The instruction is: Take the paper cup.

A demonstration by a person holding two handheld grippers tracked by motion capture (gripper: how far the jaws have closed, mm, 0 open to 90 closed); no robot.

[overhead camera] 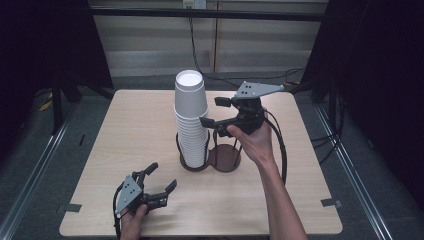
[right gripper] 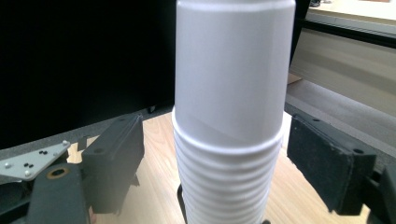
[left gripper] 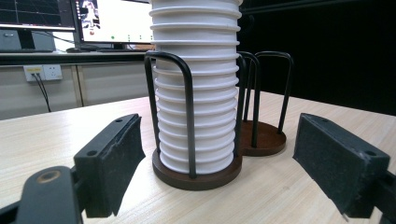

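- The table (overhead camera: 125,150) carries a double wire rack (overhead camera: 222,157) near its middle.
- The stack of upside-down white cups (overhead camera: 191,120) fills the rack's left ring, so the wires keep it upright.
- The right gripper (right gripper: 210,163) is raised beside the stack's top, jaws spread either side of it, seemingly to lift the top cup (right gripper: 233,70).
- The left gripper (overhead camera: 162,180) rests low near the table's front edge, jaws spread and empty.

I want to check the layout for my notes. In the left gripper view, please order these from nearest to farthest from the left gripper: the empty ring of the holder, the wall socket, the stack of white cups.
1. stack of white cups, centre, straight ahead.
2. empty ring of the holder, behind-right.
3. wall socket, far left wall.
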